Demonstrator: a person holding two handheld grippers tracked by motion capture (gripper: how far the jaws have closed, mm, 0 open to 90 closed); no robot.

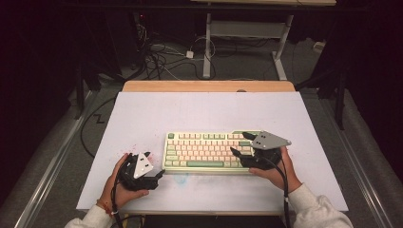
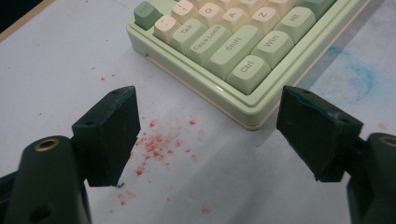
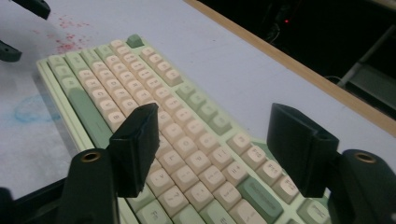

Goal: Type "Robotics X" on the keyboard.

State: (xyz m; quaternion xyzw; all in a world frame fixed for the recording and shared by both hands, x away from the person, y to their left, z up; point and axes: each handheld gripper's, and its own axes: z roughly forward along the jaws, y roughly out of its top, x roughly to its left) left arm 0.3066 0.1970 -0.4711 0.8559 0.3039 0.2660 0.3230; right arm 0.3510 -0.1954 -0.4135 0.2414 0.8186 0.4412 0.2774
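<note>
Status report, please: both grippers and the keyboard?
Left gripper open, beside pale green keyboard. Right gripper open above its right end, holding nothing. Nothing in the way.

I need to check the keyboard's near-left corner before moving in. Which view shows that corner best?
The left gripper view: the keyboard corner with the Ctrl key sits close and sharp between the open jaws. The high view shows the whole keyboard small; the right gripper view shows that corner far off.

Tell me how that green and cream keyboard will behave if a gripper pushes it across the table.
The keyboard would probably slide as one stiff piece, since its case looks like rigid plastic. It lies flat and low, so tipping or rolling seems unlikely. A push at one end, where the right gripper hovers, may pivot it on the smooth white table.
</note>
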